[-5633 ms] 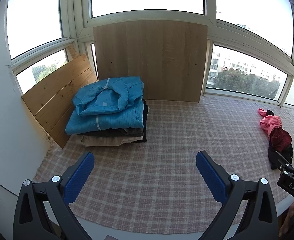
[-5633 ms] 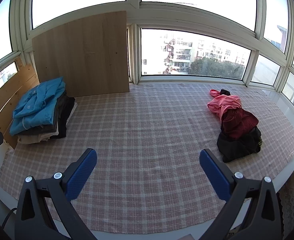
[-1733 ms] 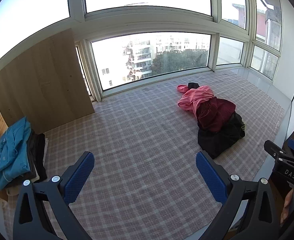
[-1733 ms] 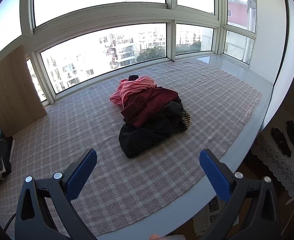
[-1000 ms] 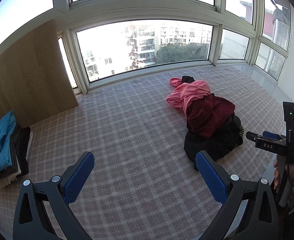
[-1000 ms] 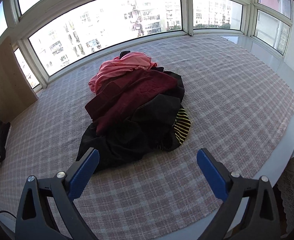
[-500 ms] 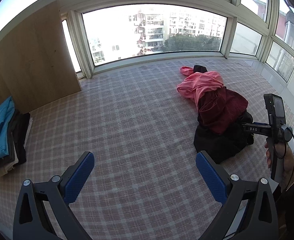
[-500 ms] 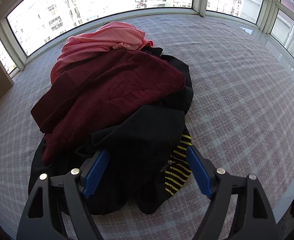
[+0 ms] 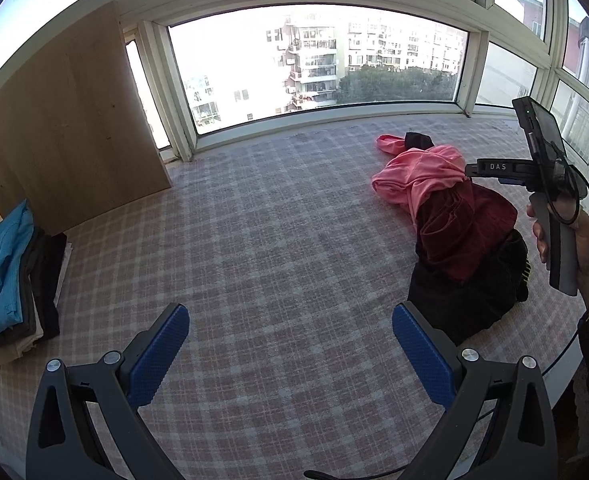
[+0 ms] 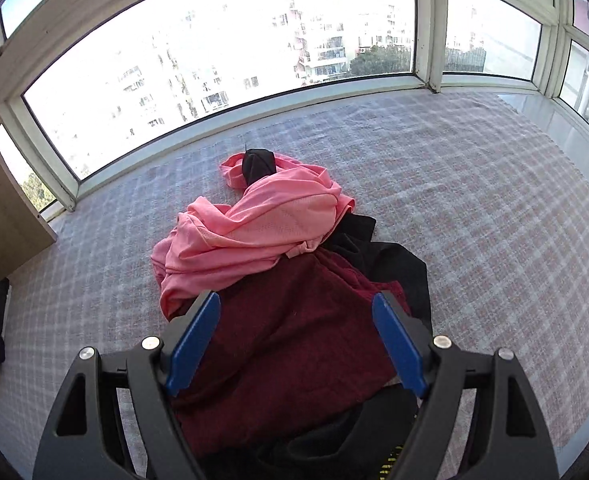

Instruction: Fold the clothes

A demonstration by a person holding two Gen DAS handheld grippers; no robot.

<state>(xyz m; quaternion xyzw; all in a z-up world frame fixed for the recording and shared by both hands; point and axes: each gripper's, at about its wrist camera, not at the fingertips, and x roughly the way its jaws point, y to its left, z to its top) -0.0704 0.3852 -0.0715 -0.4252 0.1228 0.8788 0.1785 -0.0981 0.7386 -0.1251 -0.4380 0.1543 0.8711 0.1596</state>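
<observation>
In the left wrist view, a folded stack (image 9: pixel 10 284) topped by a blue garment sat at the far left of the checked cloth (image 9: pixel 254 240), so part of the work looked done; an unfolded heap (image 9: pixel 454 232) of pink, maroon and black clothes lay well apart on the right. The left gripper (image 9: pixel 290 344) hung wide open and empty over bare cloth. In the right wrist view, the right gripper (image 10: pixel 294 340) stood open just above the maroon garment (image 10: pixel 286 344), gripping nothing yet, the pink garment (image 10: pixel 254 232) beyond.
</observation>
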